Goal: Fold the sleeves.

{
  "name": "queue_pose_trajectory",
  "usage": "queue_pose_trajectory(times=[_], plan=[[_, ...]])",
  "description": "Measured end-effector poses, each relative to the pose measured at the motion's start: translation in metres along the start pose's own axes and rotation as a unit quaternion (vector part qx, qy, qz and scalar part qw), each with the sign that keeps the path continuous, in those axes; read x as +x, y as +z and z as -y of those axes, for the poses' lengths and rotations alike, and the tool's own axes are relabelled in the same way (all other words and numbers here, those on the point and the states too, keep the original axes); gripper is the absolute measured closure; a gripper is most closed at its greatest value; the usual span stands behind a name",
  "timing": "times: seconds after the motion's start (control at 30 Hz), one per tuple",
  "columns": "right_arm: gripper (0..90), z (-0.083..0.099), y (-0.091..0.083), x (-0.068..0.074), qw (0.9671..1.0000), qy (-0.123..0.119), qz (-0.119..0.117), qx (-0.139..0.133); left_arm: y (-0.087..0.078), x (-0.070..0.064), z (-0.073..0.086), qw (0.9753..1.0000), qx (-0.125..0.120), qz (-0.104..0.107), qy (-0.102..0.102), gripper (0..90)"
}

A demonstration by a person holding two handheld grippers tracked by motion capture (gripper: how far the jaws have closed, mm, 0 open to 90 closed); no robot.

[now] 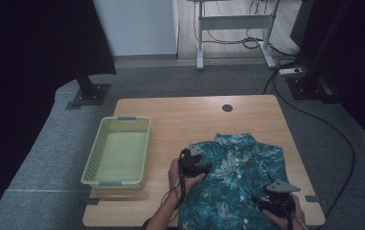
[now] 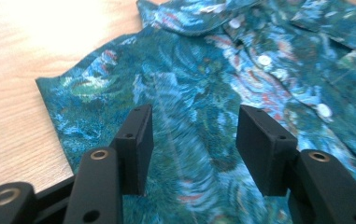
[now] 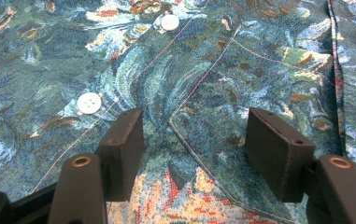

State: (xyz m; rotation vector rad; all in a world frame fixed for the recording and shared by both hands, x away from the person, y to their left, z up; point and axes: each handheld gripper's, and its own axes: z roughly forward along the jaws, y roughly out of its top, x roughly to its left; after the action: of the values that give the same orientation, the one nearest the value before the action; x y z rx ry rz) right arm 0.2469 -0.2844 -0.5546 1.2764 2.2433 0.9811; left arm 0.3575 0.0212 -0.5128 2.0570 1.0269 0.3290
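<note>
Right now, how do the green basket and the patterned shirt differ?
The basket is a stiff, pale green, slotted box standing on the left of the table; the shirt is soft teal floral cloth lying flat on the right. The basket sits untouched, while both open claws, left claw and right claw, hover over the shirt. Both rest on the same table.

Printed cloth shirt [image 1: 237, 177], wooden table [image 1: 189, 115]

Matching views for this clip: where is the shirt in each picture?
High view: the shirt lies at the table's near right, between both grippers.
Left gripper view: it spreads across centre and right, beyond the open jaws.
Right gripper view: it lies under the open jaws.
Shared landmark: the white buttons along the placket.
</note>
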Motion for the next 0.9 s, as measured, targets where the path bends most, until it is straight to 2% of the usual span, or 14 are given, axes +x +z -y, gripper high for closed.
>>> queue_pose_trajectory(times=[0.17, 0.5, 0.63, 0.77, 0.9], plan=[[36.9, 0.0, 0.0, 0.0, 1.0, 0.0, 0.001, 0.0, -0.006, 0.001, 0.005, 1.0, 0.001, 0.003, 0.005, 45.8], [36.9, 0.0, 0.0, 0.0, 1.0, -0.001, 0.0, 0.0, 0.004, 0.007, 0.031, 0.9993, 0.037, 0.001, -0.004, 44.6], [36.9, 0.0, 0.0, 0.0, 1.0, -0.001, 0.0, 0.0, 0.005, 0.009, 0.035, 0.9994, 0.033, -0.002, -0.005, 44.5], [36.9, -0.001, 0.002, 0.001, 1.0, -0.001, 0.0, -0.001, 0.006, 0.011, 0.037, 0.9994, 0.03, -0.014, 0.007, 43.6], [36.9, -0.003, 0.005, 0.004, 1.0, -0.001, 0.003, -0.005, 0.004, 0.018, 0.038, 0.9995, 0.027, -0.016, 0.001, 43.6]])
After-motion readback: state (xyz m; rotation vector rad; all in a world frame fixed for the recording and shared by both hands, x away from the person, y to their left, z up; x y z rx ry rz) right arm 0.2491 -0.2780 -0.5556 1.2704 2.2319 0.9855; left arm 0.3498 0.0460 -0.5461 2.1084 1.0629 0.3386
